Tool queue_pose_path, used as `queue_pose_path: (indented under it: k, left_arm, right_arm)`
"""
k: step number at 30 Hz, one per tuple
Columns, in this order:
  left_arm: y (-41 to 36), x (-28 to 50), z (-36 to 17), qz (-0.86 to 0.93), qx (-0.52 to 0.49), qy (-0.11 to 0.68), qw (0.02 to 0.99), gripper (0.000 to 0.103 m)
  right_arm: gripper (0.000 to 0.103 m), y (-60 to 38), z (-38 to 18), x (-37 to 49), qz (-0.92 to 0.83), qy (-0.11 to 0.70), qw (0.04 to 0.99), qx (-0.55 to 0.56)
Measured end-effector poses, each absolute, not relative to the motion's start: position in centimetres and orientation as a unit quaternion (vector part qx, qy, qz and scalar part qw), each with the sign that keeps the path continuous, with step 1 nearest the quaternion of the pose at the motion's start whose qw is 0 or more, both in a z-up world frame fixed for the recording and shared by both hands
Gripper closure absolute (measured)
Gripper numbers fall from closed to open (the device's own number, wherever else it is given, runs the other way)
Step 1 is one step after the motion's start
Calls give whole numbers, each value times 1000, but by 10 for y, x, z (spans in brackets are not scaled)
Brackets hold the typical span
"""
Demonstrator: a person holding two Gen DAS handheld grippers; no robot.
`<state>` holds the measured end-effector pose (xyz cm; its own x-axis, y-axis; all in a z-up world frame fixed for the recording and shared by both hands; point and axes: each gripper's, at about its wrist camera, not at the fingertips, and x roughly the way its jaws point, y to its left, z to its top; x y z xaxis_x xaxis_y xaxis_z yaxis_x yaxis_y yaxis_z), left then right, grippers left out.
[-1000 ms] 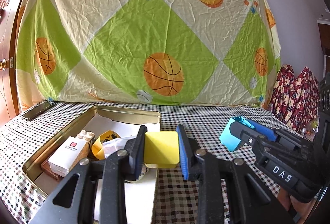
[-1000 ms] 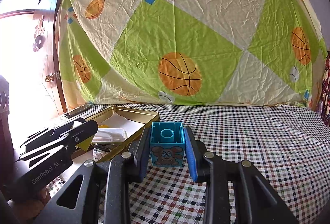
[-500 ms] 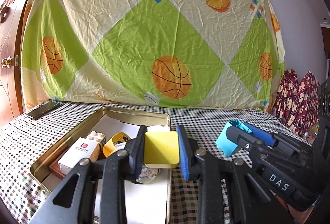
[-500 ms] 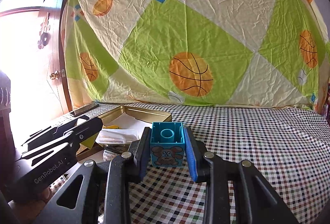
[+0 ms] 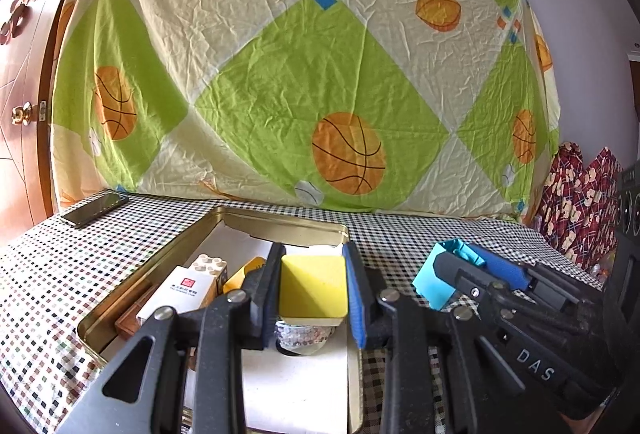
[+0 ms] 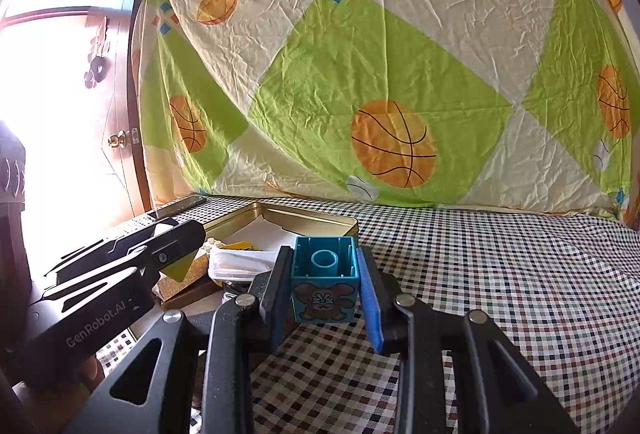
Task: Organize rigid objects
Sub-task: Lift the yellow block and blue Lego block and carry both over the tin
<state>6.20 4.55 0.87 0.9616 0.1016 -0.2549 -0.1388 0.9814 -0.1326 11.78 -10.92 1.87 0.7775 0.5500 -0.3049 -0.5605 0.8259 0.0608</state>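
My left gripper point(image 5: 313, 288) is shut on a yellow block point(image 5: 312, 286) and holds it above the near end of a gold metal tin point(image 5: 280, 220). My right gripper point(image 6: 323, 280) is shut on a blue toy brick point(image 6: 323, 282) with a bear picture, held above the checked cloth just right of the tin point(image 6: 320, 218). The right gripper and its blue brick point(image 5: 436, 282) show at the right of the left wrist view. The left gripper with the yellow block point(image 6: 180, 266) shows at the left of the right wrist view.
The tin holds a white carton point(image 5: 180, 292), a cream brick point(image 5: 208, 266), a yellow tape roll point(image 5: 244, 272), a wooden piece point(image 5: 128, 322) and a glittery roll point(image 5: 300, 334). A phone point(image 5: 94, 209) lies far left. A basketball sheet point(image 5: 304, 82) hangs behind. A door point(image 6: 136, 82) stands left.
Both grippers have risen and tilted up a little with their blocks still held. The tin and table sit lower in both views.
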Motion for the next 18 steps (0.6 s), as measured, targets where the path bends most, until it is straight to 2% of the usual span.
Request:
queue_pose_path:
  k: [18]
  left_arm:
    - [73, 55, 7, 83, -77, 137, 984, 76]
  right_arm:
    - [69, -71, 18, 116, 318, 157, 934, -49]
